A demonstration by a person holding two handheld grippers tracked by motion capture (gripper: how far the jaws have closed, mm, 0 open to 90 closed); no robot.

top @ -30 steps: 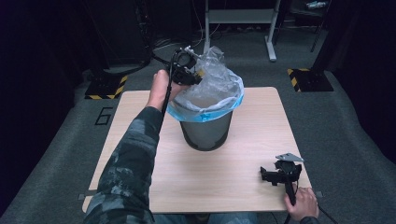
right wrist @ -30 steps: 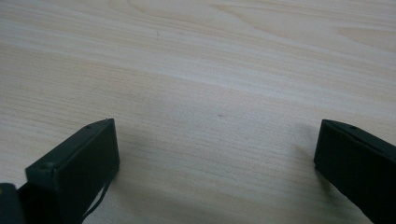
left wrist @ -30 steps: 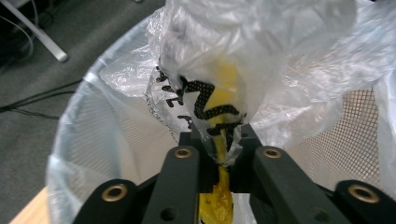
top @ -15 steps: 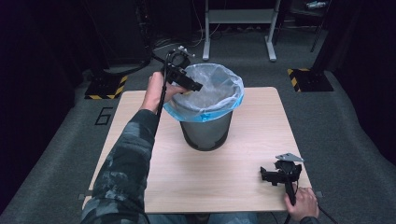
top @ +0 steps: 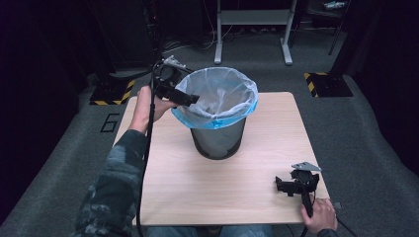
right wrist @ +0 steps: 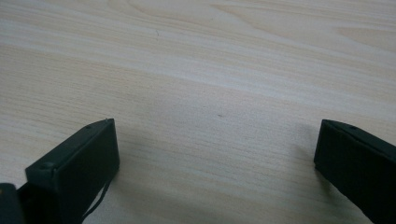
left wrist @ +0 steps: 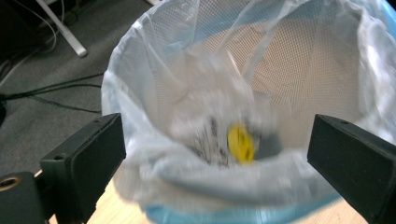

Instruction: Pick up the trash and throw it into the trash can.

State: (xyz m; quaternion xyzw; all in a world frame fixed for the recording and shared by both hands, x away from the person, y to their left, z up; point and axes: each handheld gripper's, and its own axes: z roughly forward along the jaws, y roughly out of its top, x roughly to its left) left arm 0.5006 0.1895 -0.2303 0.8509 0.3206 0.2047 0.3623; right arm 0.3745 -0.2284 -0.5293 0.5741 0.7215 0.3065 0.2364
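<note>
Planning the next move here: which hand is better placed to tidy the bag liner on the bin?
Left. The left gripper sits at the liner's rim, jaws just opened with nothing clamped; the right gripper rests open on the table, far from the bin.

The left gripper [top: 190,98] is black, with a grey three-cornered plate on top and a black cable [top: 148,148] trailing along the forearm toward six o'clock. The left sleeve [top: 116,192] is a dark grey-green camouflage print, reaching to the wrist. In the left gripper view, the two jaws are matte black rectangular blocks; the nine o'clock jaw carries a small recessed hole, with a brass-coloured round fitting at seven o'clock. The right gripper [top: 282,185] is black too, with a pale grey triangular plate and a thin black handle. In the right gripper view its jaws are flat black blocks with small screw holes.
</note>
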